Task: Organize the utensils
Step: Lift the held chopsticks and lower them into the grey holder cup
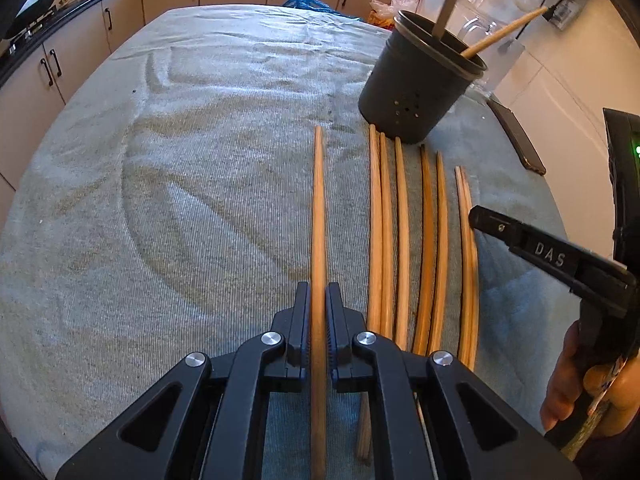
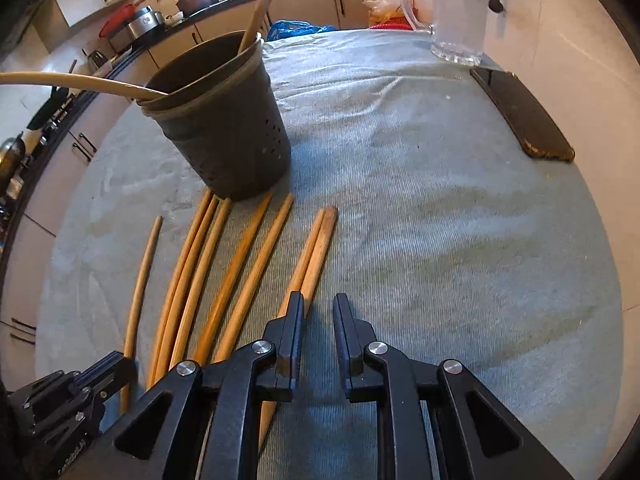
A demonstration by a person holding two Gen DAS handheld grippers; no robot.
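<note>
Several wooden chopsticks (image 1: 402,240) lie side by side on a grey-blue cloth (image 1: 180,200), in front of a dark perforated holder (image 1: 420,80). Two pale sticks (image 1: 504,32) lean in that holder. My left gripper (image 1: 318,292) is shut on one chopstick (image 1: 319,200), which lies apart to the left of the row and runs between its pads. In the right wrist view my right gripper (image 2: 318,300) hovers over the near end of the rightmost pair (image 2: 316,248). Its jaws stand slightly apart with only cloth showing between them. The holder (image 2: 224,128) stands beyond the row.
A glass jug (image 2: 460,12) and a flat dark slab (image 2: 524,120) sit at the cloth's far right. Kitchen cabinets (image 1: 80,40) run along the left and back. A hand (image 1: 580,380) grips the right tool at the left view's edge.
</note>
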